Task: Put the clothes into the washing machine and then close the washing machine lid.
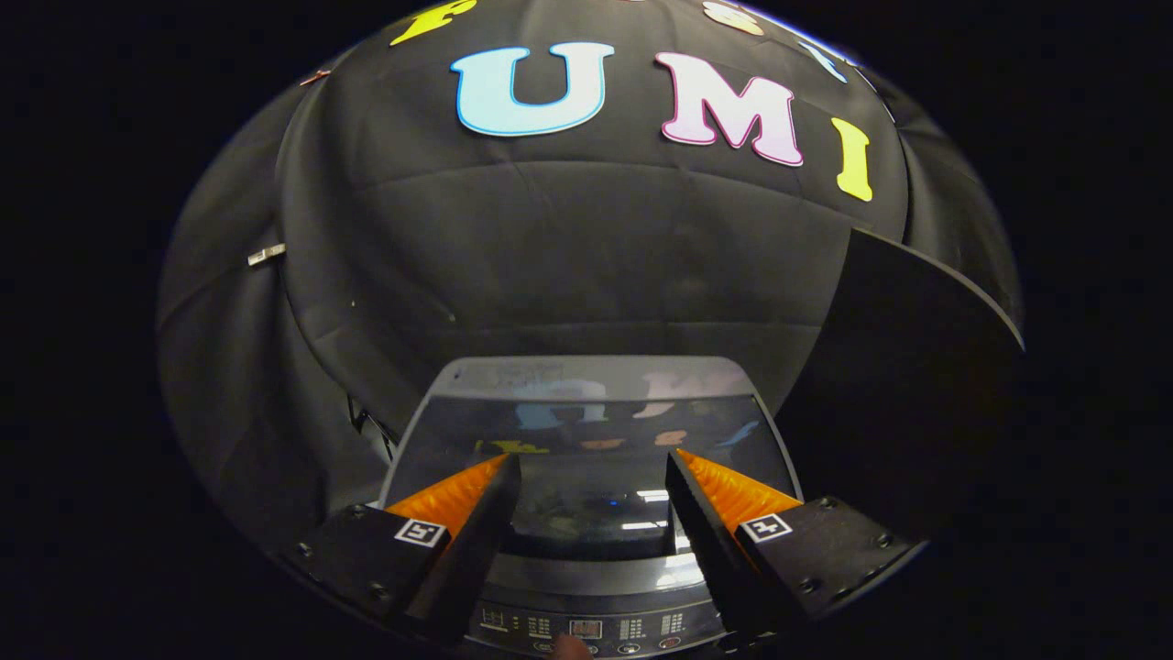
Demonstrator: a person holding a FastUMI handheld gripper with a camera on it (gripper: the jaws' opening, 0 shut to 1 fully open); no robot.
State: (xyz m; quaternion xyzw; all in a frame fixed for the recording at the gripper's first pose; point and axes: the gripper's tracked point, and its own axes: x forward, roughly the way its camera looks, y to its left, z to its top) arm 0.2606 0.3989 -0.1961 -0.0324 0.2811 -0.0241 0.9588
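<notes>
The gripper (pixel 591 477) is hovering over the washing machine (pixel 586 587), fingers spread apart and holding nothing. The glass lid (pixel 586 431) is lying closed between and beyond them; whether clothes are inside cannot be told through its reflections.

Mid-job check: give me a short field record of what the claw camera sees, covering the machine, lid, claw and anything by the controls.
machine: grey top-loading washing machine against the black cloth wall
lid: dark glossy glass lid, lying flat and closed, reflecting the booth
claw: claw open, fingers spread above the lid, gripping nothing
control panel: dark curved control panel near the fingers' bases
fingertip: a person's fingertip at the panel's near edge
clothes: cannot tell
</notes>
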